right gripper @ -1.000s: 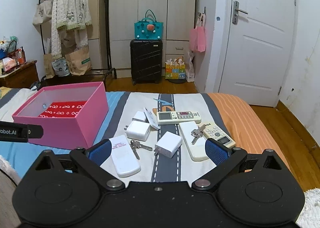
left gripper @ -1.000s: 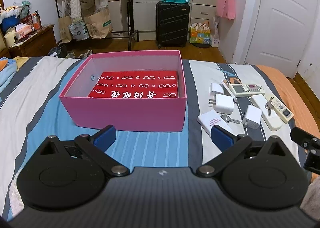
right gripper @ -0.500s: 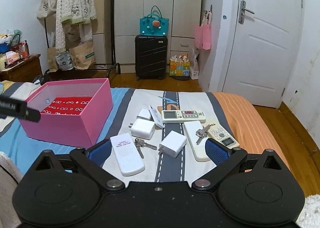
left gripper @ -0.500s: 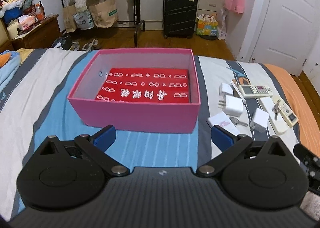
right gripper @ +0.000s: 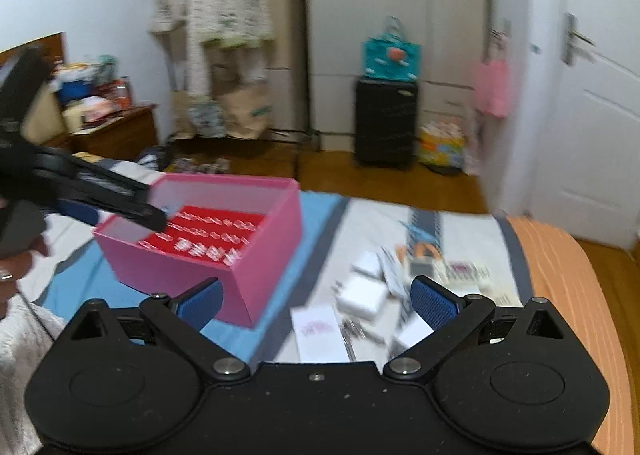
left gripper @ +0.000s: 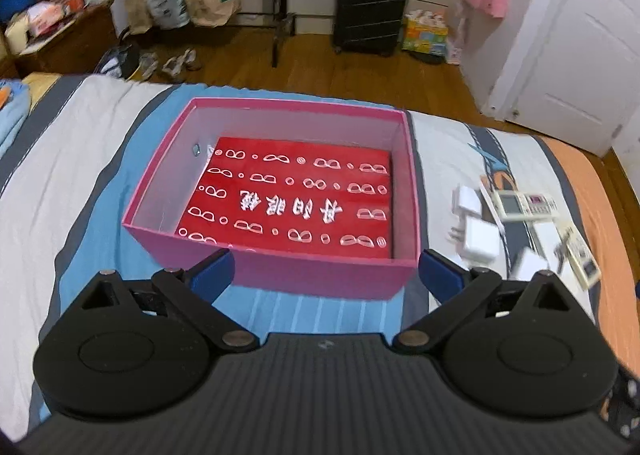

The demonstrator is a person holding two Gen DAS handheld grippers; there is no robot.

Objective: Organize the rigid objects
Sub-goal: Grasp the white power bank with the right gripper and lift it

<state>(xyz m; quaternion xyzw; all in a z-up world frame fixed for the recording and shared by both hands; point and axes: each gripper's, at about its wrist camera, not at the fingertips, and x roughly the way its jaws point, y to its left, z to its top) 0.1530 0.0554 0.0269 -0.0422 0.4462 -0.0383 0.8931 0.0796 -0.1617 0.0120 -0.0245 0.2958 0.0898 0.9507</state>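
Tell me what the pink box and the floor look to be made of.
Pink box: likely cardboard, matte; thin straight walls, pale inner faces, a printed red sheet on its bottom. Floor: probably wood or wood-look planks, slightly glossy, brown with plank lines.

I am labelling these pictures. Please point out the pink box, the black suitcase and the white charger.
pink box (left gripper: pixel 320 275), left wrist view, near outer wall.
black suitcase (left gripper: pixel 370 7), left wrist view, front face.
white charger (left gripper: pixel 480 241), left wrist view, top face.

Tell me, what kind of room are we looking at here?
Most likely a bedroom in a home: a bed with a striped cover, a wardrobe against the far wall, and clothes hanging on a rack beside it.
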